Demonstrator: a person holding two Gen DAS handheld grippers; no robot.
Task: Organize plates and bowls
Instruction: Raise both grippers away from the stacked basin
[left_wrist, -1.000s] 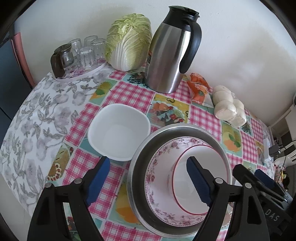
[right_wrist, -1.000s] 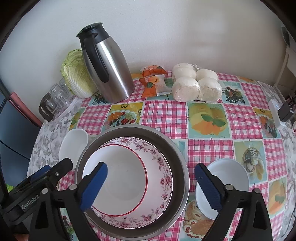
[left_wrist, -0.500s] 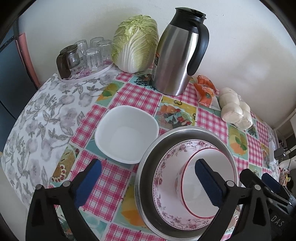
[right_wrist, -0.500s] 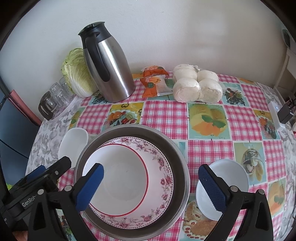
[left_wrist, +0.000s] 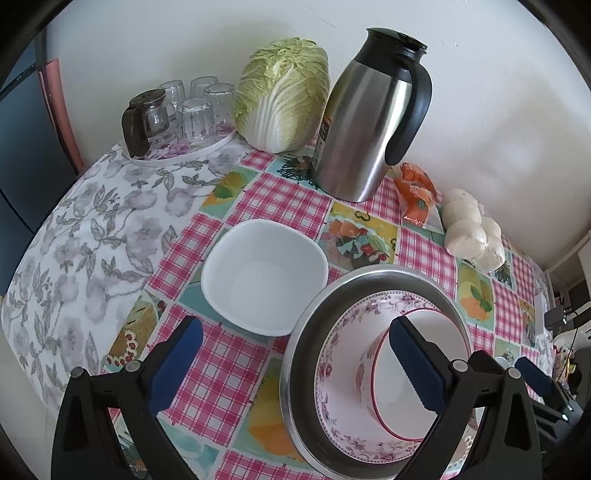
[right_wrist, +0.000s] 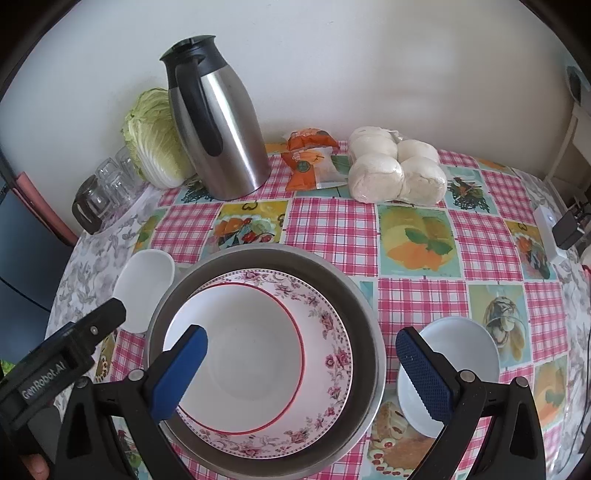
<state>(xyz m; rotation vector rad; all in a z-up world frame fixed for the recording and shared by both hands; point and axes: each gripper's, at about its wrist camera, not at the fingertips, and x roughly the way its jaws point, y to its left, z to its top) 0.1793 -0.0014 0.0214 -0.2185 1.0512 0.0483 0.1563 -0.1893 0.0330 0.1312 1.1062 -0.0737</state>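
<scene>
A large steel bowl (left_wrist: 306, 332) (right_wrist: 362, 314) holds a floral-rimmed bowl (left_wrist: 332, 365) (right_wrist: 332, 332), with a red-rimmed white bowl (left_wrist: 395, 398) (right_wrist: 240, 354) nested inside. A square white bowl (left_wrist: 264, 275) (right_wrist: 146, 286) sits on the table left of the stack. A round white bowl (right_wrist: 461, 350) sits to its right. My left gripper (left_wrist: 295, 362) is open and empty, above the stack's left edge and the square bowl. My right gripper (right_wrist: 303, 373) is open and empty over the stack, its right finger (right_wrist: 424, 373) above the round bowl.
At the back by the wall stand a steel thermos (left_wrist: 369, 122) (right_wrist: 218, 125), a cabbage (left_wrist: 284, 96) (right_wrist: 155, 136), a tray of glasses (left_wrist: 177, 110), orange packets (right_wrist: 310, 158) and bagged buns (right_wrist: 395, 170). A white charger (right_wrist: 550, 236) lies at the right edge.
Both grippers have drawn back and up from the stack, so the table looks farther away. Both stay open. The bowls have not moved.
</scene>
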